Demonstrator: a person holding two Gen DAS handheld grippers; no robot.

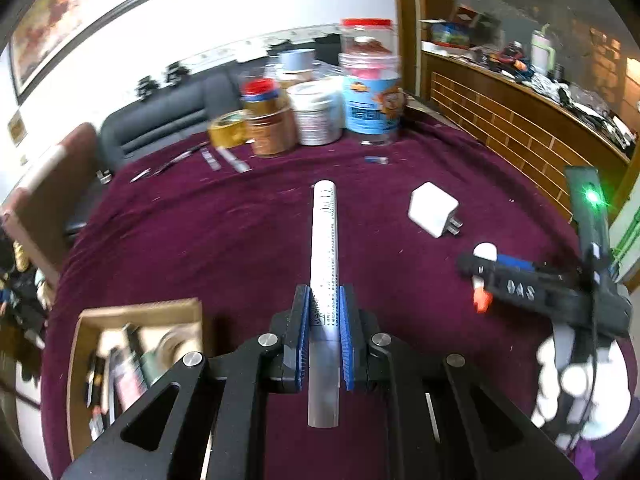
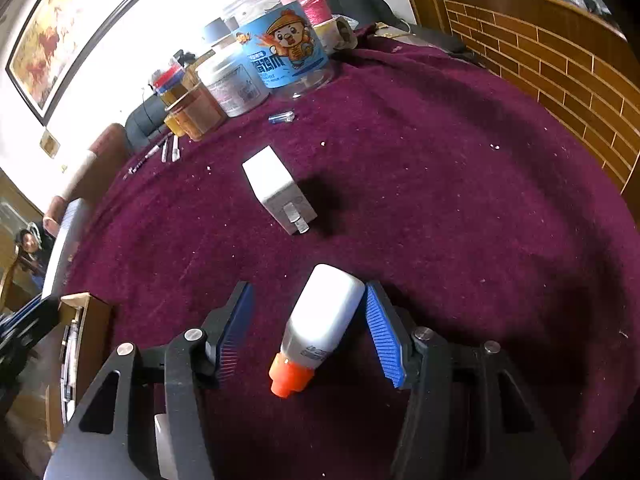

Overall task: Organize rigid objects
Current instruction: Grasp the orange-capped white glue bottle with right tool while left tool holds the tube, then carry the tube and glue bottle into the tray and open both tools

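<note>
My left gripper (image 1: pixel 324 294) is shut on a long white tube (image 1: pixel 326 232) printed with small text. The tube is lifted above the purple cloth and points away from me. A white glue bottle (image 2: pixel 324 316) with an orange cap lies on the cloth between the pads of my right gripper (image 2: pixel 308 286). The right pad touches the bottle and the left pad stands apart from it, so the jaws are open. In the left wrist view the right gripper (image 1: pixel 486 276) reaches in from the right, held by a white-gloved hand (image 1: pixel 576 384), with the glue bottle (image 1: pixel 485 252) at its fingers.
An open cardboard box (image 1: pixel 140 308) with several items sits at the table's near left, its corner (image 2: pixel 76 300) also in the right wrist view. A white charger plug (image 1: pixel 434 208) (image 2: pixel 276 192) lies mid-table. Jars (image 1: pixel 372 92), a tape roll (image 1: pixel 228 128) and pens (image 1: pixel 228 158) stand at the far edge.
</note>
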